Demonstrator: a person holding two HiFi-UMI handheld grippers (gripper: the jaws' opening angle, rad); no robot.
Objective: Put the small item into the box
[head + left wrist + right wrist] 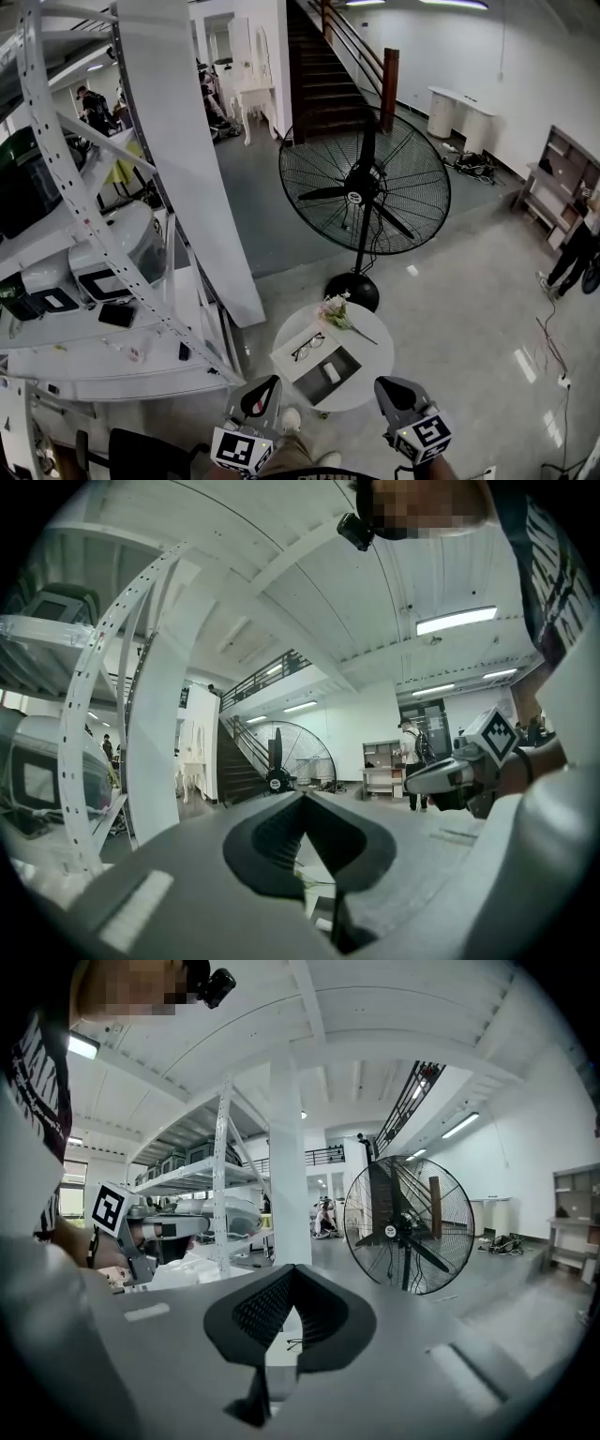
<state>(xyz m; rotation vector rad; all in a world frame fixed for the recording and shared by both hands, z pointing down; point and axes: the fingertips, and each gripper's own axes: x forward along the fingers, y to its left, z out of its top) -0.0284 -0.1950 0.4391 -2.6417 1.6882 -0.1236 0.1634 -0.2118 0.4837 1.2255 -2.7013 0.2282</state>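
Since the glasses (308, 346) at lower centre look light and fragile, they are best taken by the bridge. Left gripper (270, 382) and right gripper (382, 384) are held with jaws pressed together, empty.

The left gripper (269, 382) and right gripper (384, 384) are grey plastic, each with two pointed jaws lined with black ribbed pads (277, 841). Each carries a white cube (241, 450) printed with black square markers. The person wears a dark top (548, 564) with white print and a small black camera (356, 532) on the head.
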